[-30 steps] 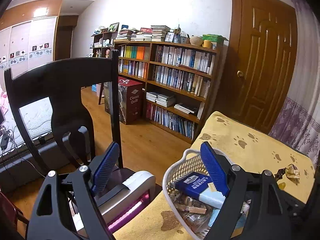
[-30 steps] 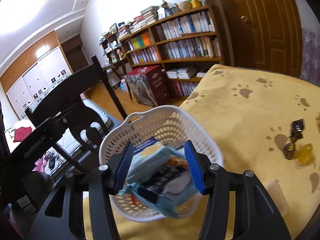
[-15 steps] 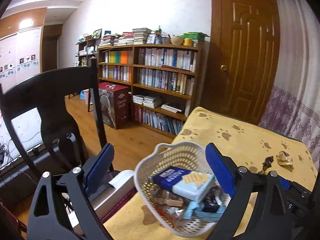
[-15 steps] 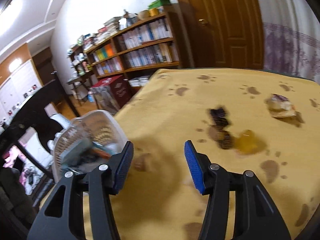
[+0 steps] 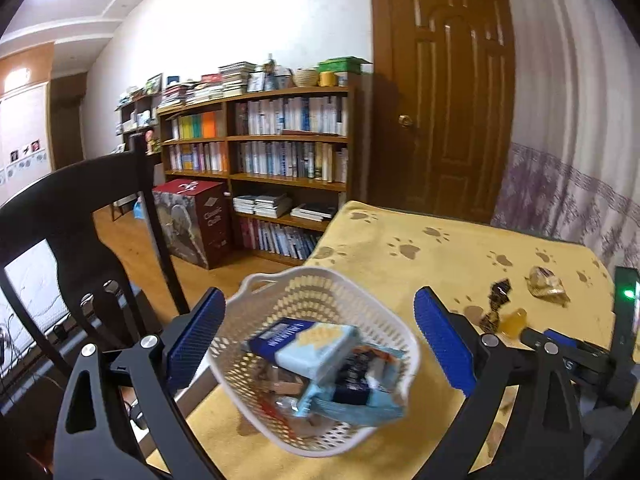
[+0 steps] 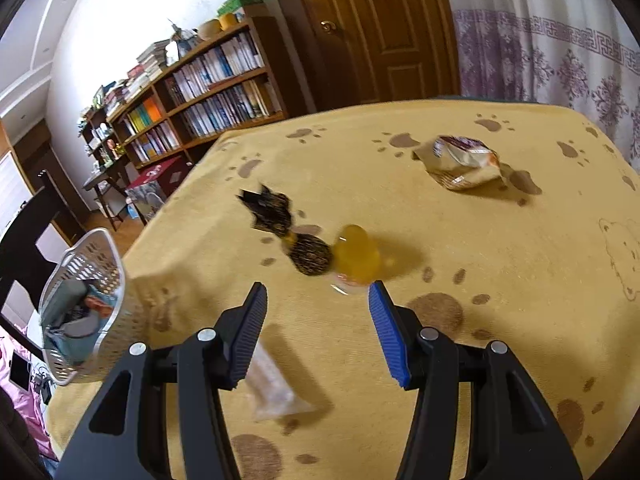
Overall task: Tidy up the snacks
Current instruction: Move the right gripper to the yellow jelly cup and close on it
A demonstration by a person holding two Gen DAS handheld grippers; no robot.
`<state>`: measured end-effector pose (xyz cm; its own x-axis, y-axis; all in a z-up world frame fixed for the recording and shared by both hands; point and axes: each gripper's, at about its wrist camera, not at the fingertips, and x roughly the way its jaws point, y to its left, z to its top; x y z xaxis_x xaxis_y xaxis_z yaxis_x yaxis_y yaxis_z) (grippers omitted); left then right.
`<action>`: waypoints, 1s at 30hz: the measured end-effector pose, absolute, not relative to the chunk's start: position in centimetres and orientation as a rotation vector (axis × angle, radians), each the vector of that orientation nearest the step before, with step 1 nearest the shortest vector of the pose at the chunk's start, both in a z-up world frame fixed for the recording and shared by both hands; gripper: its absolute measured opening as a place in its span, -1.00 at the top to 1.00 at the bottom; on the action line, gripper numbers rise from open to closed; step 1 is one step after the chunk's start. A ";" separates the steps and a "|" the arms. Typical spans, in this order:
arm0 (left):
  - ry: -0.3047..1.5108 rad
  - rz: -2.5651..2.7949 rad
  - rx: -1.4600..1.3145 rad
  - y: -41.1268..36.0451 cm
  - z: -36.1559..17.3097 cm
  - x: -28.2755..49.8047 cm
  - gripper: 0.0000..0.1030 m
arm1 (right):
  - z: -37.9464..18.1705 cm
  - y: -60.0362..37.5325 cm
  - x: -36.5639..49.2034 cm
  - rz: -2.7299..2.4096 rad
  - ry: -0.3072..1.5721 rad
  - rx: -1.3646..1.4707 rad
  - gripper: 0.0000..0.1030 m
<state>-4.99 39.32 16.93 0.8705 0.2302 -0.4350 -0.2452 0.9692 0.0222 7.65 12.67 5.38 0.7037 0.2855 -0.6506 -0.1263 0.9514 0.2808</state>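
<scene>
Right gripper (image 6: pixel 318 328) fingers were apart, holding nothing, over the yellow paw-print table (image 6: pixel 500 280). Just ahead sat an orange jelly cup (image 6: pixel 356 254) touching a dark wrapped candy (image 6: pixel 310 256), a black wrapper (image 6: pixel 266 210) behind it, and a crumpled snack bag (image 6: pixel 460 160) farther back. A clear packet (image 6: pixel 272 384) lay under the left finger, seen only in this view. Left gripper (image 5: pixel 320 340) fingers were also apart, empty, either side of a white basket (image 5: pixel 312 284) at the table's corner. Only the left view looked into it: a blue cracker box (image 5: pixel 308 344) on top of mixed packets.
</scene>
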 end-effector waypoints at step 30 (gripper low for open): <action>0.534 0.100 0.048 34.3 14.0 -3.5 -0.88 | 2.2 14.5 14.5 0.112 0.819 0.102 0.29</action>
